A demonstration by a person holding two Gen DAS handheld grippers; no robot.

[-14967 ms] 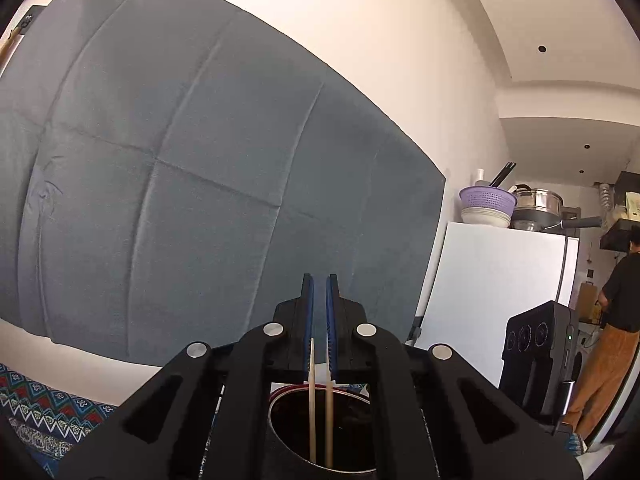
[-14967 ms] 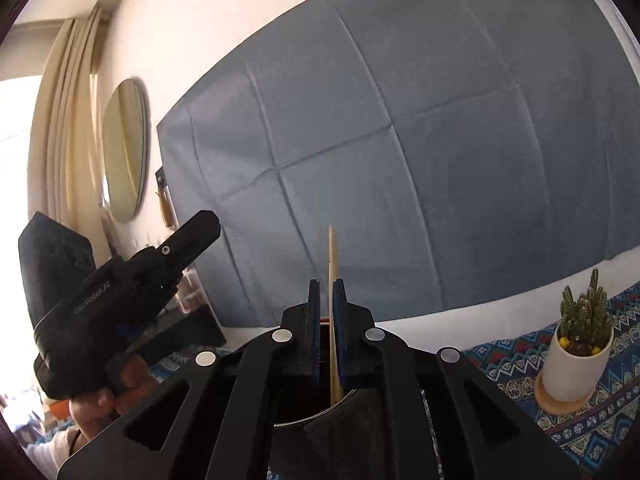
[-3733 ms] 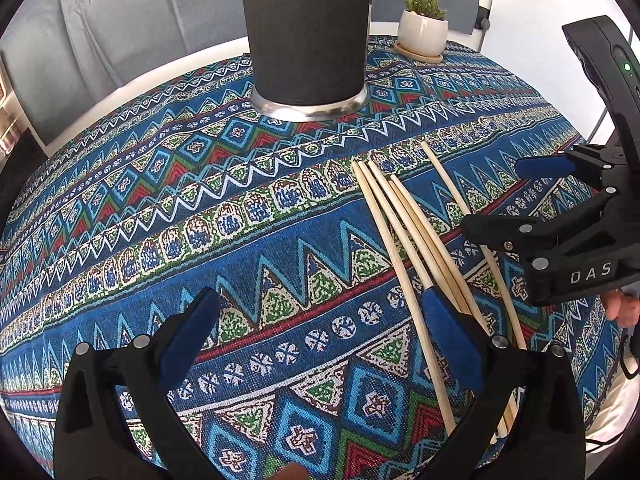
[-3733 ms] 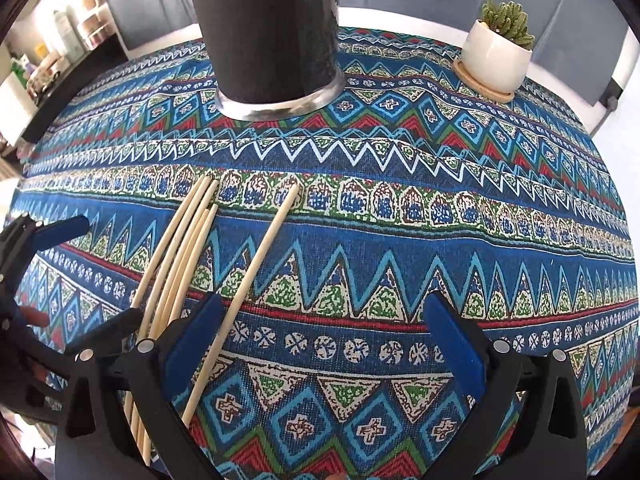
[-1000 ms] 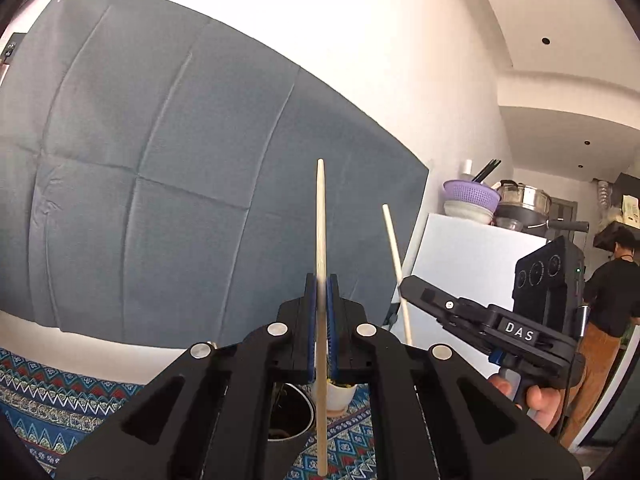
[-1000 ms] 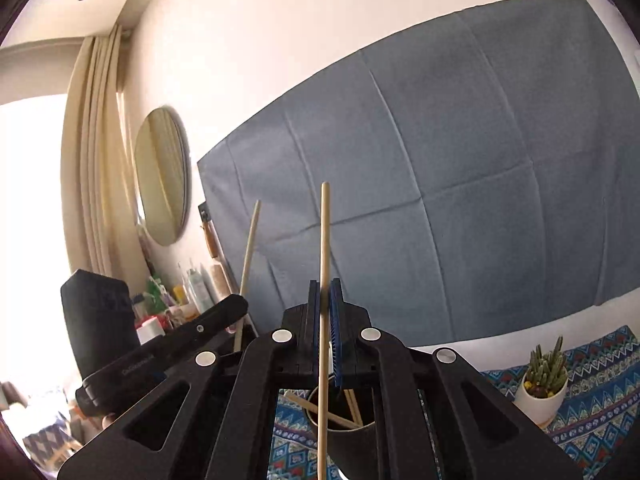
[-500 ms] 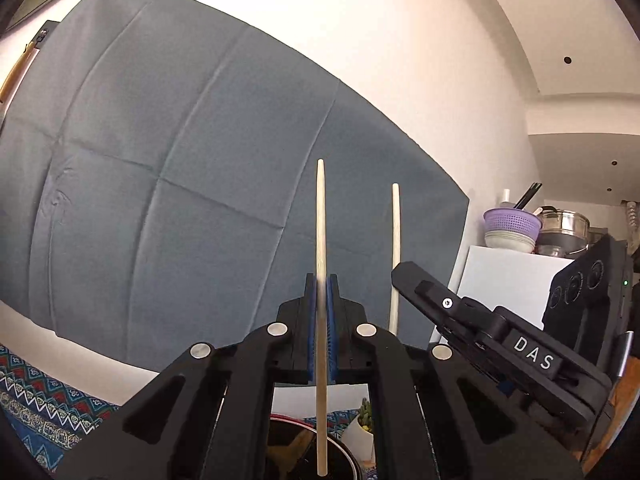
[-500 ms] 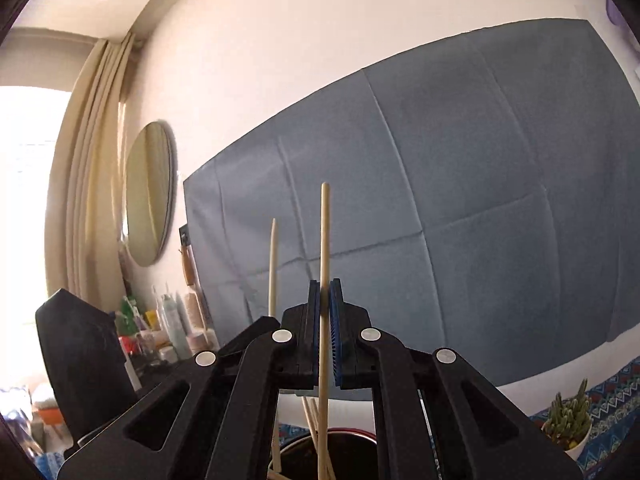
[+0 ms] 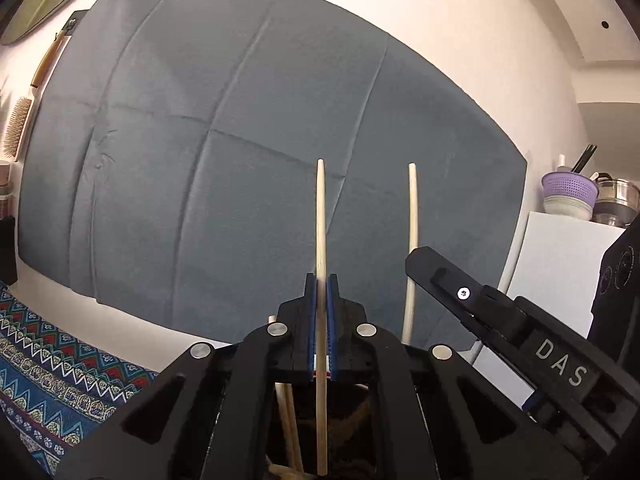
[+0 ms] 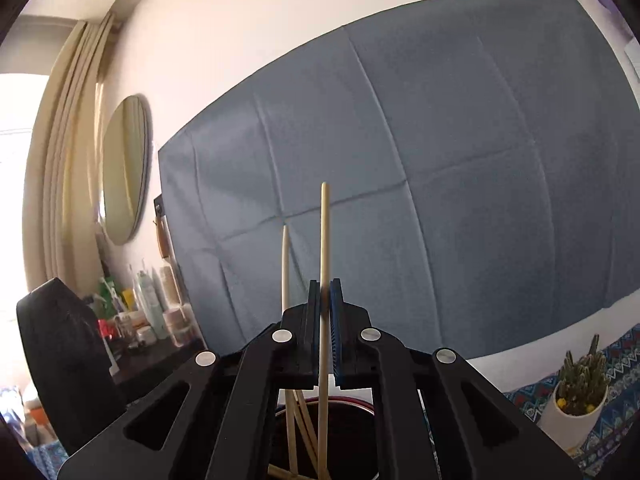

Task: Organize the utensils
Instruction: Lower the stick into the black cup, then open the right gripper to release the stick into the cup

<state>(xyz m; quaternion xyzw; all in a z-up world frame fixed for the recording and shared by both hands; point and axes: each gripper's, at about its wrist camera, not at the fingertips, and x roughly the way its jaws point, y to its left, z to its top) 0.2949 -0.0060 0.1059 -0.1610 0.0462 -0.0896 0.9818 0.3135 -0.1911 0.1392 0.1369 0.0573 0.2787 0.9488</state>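
My left gripper (image 9: 321, 284) is shut on a pale wooden chopstick (image 9: 320, 216) that stands upright, its lower end inside the dark round holder (image 9: 360, 412) below the fingers. To its right, the right gripper (image 9: 424, 258) holds a second chopstick (image 9: 412, 216) upright. In the right wrist view my right gripper (image 10: 325, 288) is shut on its own upright chopstick (image 10: 324, 232), whose lower end reaches into the holder (image 10: 352, 412) among several chopsticks leaning there. The left gripper's chopstick (image 10: 285, 264) rises just to the left; that gripper's black body (image 10: 64, 360) fills the lower left.
A grey cloth (image 9: 240, 160) hangs on the wall behind. The patterned blue tablecloth (image 9: 60, 380) shows at lower left. A potted cactus (image 10: 580, 384) stands on the table at the right. Bottles crowd a dark shelf (image 10: 152, 312) at the left, under a round mirror (image 10: 124, 168).
Both grippers have sunk with their chopsticks, drawing closer together over the holder; the lower ends now dip into it. The view has swung left towards the grey cloth.
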